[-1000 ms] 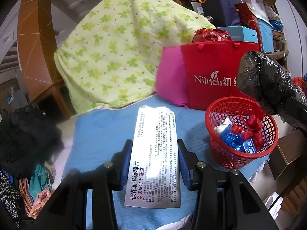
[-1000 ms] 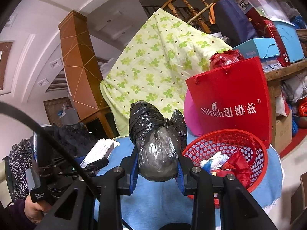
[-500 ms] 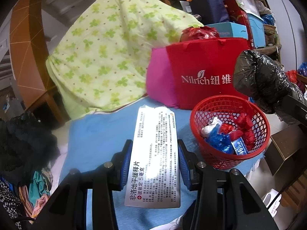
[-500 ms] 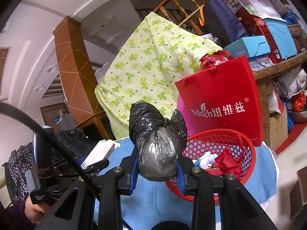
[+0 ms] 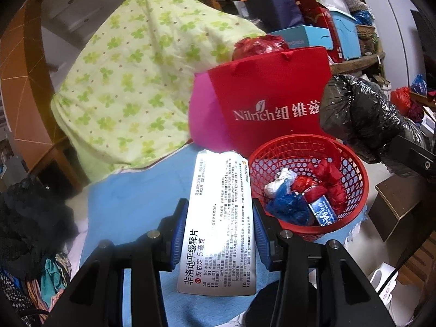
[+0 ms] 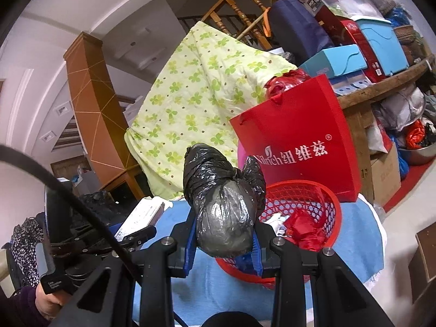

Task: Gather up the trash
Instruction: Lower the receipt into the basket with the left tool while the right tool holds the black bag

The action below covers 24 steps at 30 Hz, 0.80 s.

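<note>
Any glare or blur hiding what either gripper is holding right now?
Left wrist view: glare whitens the upper half of the medicine box, though its lower print stays sharp. Right wrist view: the black bag shows only soft sheen and is in focus. Both views bend strongly at the edges.

We note: red mesh basket [image 5: 351,163]; black bag [image 6: 223,207]; white box [image 5: 218,218], black print; blue tabletop [image 5: 130,204]; red tote [image 5: 272,87], white lettering; pale green clover-print quilt [image 5: 130,81].

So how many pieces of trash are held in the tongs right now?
2. The white medicine box sits in the left tongs; the knotted black plastic bag is gripped in the right tongs, near the red basket.
</note>
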Motion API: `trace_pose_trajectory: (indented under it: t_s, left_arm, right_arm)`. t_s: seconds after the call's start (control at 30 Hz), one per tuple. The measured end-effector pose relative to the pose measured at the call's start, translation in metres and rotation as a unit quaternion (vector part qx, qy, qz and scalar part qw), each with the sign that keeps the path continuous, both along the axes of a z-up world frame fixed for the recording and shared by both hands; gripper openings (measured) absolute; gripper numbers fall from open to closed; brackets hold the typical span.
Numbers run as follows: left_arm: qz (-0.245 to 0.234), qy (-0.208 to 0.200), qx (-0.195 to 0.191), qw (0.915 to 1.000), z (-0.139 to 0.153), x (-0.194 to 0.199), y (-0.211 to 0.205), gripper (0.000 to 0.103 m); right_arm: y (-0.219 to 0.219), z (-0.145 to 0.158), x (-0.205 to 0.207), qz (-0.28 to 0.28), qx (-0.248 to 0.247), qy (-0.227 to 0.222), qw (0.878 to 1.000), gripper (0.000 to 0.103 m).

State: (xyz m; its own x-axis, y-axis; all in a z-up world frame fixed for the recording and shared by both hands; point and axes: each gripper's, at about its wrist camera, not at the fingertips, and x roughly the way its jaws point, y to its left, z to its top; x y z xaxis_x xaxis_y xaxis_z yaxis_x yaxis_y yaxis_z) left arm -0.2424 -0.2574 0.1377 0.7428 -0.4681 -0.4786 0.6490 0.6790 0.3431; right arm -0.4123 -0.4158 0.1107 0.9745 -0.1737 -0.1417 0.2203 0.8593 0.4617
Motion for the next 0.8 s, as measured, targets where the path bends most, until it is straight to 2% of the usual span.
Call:
trace_pose_trajectory:
  t_s: [0.8]
  left_arm:
    - [-0.029, 0.025, 0.019, 0.9991, -0.018, -0.004, -0.026, 0.047]
  right_arm:
    - [-0.026, -0.018, -0.01, -0.027, 0.038, 0.015, 0.999, 0.035]
